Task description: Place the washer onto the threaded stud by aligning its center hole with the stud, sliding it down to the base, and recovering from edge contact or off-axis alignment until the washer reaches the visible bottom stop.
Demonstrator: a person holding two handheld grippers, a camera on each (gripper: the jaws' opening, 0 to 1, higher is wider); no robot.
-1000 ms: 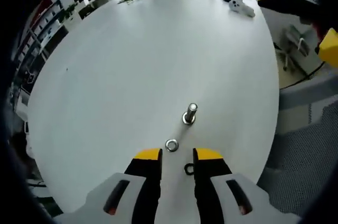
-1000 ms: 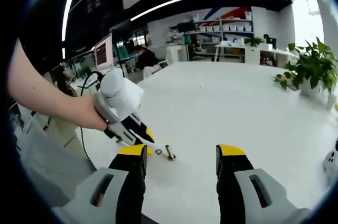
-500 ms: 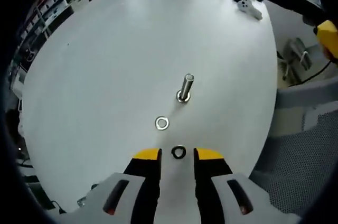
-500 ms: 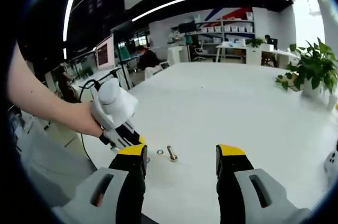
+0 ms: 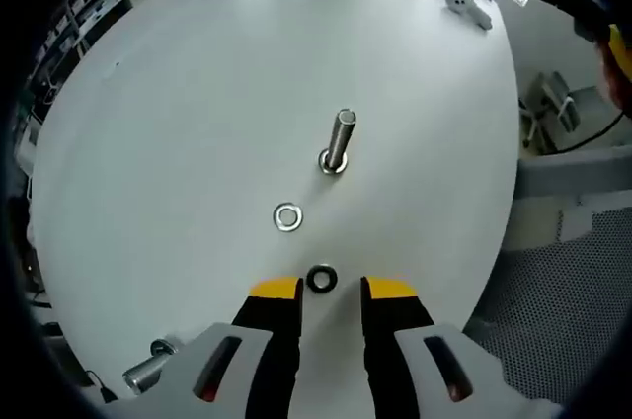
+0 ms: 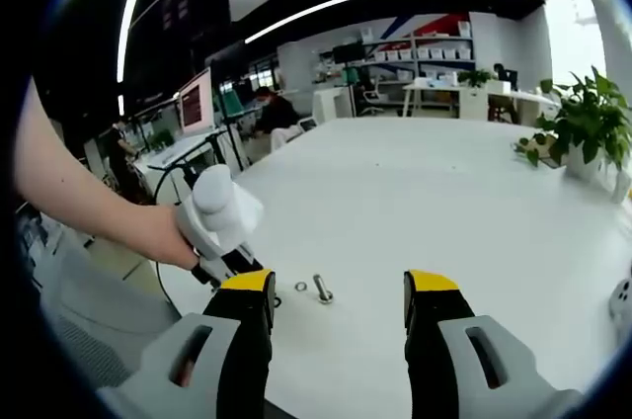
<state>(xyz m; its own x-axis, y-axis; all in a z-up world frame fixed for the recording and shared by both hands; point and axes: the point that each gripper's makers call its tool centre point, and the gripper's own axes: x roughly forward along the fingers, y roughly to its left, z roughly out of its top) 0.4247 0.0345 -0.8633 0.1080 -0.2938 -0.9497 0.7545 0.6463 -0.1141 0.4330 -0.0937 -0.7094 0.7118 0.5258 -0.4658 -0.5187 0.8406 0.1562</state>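
At bottom centre of the left gripper view, the left claw stands apart over a black washer. Beyond, a silver washer lies flat on the white counter, then the upright threaded stud. The right claw gapes empty.

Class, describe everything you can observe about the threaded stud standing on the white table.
The threaded stud is a shiny, silver-coloured metal rod standing upright on the white table, with a wider round base at its foot. Nothing sits on its shaft. A silver washer lies flat nearby, apart from it, and a black ring lies closer to the left gripper. The right gripper view shows the stud small.
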